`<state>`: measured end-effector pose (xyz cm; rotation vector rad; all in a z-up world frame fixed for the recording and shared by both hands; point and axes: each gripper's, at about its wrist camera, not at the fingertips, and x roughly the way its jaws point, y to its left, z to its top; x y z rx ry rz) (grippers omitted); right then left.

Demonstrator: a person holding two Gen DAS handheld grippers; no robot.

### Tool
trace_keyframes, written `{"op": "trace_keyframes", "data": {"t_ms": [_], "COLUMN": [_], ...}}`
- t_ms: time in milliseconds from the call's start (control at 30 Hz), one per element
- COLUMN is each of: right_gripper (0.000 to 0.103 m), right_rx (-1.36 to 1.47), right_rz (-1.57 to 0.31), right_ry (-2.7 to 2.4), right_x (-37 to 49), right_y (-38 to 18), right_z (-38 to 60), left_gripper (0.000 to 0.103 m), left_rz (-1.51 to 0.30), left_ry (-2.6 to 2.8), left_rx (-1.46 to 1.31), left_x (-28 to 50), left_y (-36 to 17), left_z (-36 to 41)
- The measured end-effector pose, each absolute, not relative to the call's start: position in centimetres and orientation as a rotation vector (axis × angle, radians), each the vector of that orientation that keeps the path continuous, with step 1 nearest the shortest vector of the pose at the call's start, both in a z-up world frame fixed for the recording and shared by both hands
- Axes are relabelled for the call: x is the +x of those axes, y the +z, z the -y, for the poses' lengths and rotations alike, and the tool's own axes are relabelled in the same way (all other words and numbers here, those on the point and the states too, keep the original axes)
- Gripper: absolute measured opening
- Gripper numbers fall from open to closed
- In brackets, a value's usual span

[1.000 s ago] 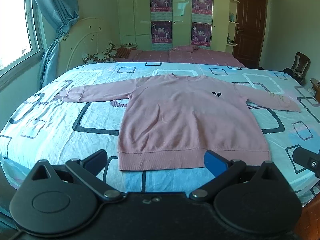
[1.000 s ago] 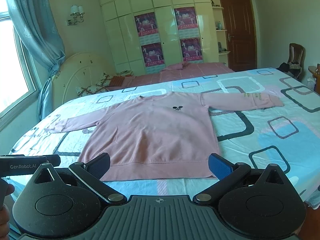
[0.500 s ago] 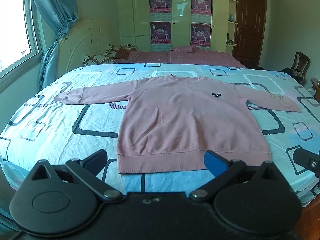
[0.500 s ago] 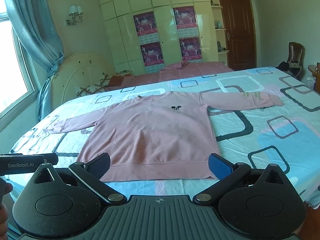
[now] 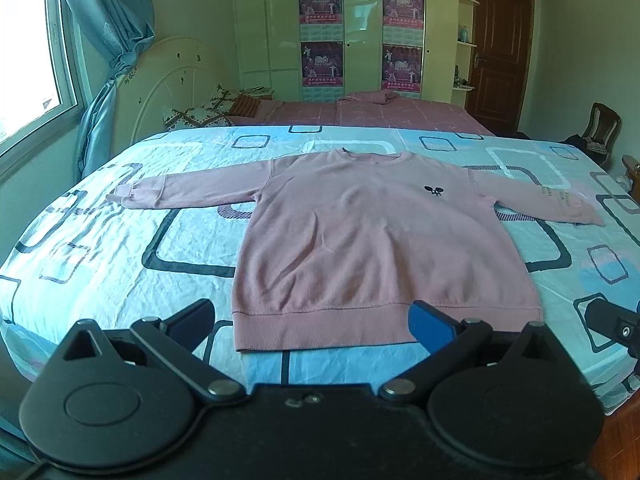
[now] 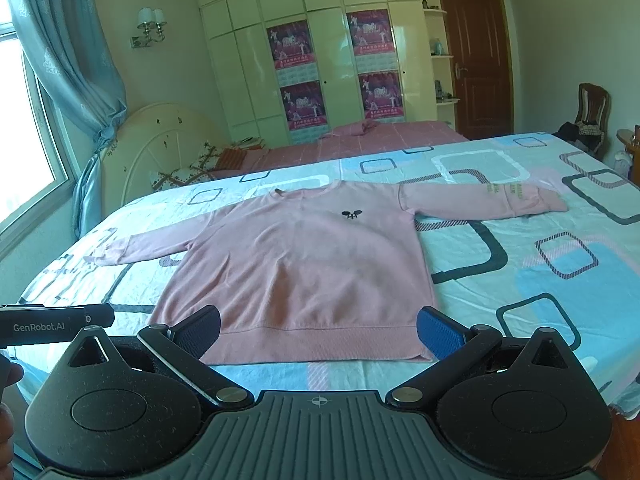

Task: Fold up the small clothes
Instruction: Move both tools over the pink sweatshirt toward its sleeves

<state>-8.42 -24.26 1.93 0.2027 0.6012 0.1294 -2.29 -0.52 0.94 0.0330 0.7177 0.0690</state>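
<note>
1. So, I have the sweater (image 5: 372,240) spread flat, front up, across the bed (image 5: 100,248), hem toward me, collar away, both sleeves stretched out to the sides.
2. My left gripper (image 5: 316,322) hangs above the near edge of the bed with its jaws spread wide and nothing between them; the hem's left half lies just past its fingertips.
3. My right gripper (image 6: 320,330) is likewise wide open and empty, facing the hem's right half.
4. I judge the sweater soft, light and limp: a thick knit that will drape and sag wherever it is not supported, so a lifted sleeve will trail its cuff.
5. It should not be slippery; the knit will probably drag on the wrinkled sheet and could pull the sheet along if I slide instead of lift.
6. Nothing fragile here, so I can pinch firmly.
7. Best holds, as I see it: the ribbed left cuff (image 5: 124,196) and right cuff (image 6: 556,202), where the cloth is thicker, or the ribbed hem corners nearest me.
8. I'd pinch both layers at an edge, since grabbing only the top layer would split front from back and spoil the fold.
</note>
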Motion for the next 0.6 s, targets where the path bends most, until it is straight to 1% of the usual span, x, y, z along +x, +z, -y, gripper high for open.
{"op": "trace_keyframes", "data": {"t_ms": [600], "right_gripper": [0.103], "right_rx": [0.21], "right_rz": [-0.609], "right_ry": [0.126], "right_x": [-7.56], "right_y": [1.43], "right_z": [24.41], "left_gripper": [0.102], "left_rz": [-0.728], "left_ry": [0.071], "left_rx": [0.032], "left_x": [-1.33], "left_y": [0.71], "left_z": [0.54]}}
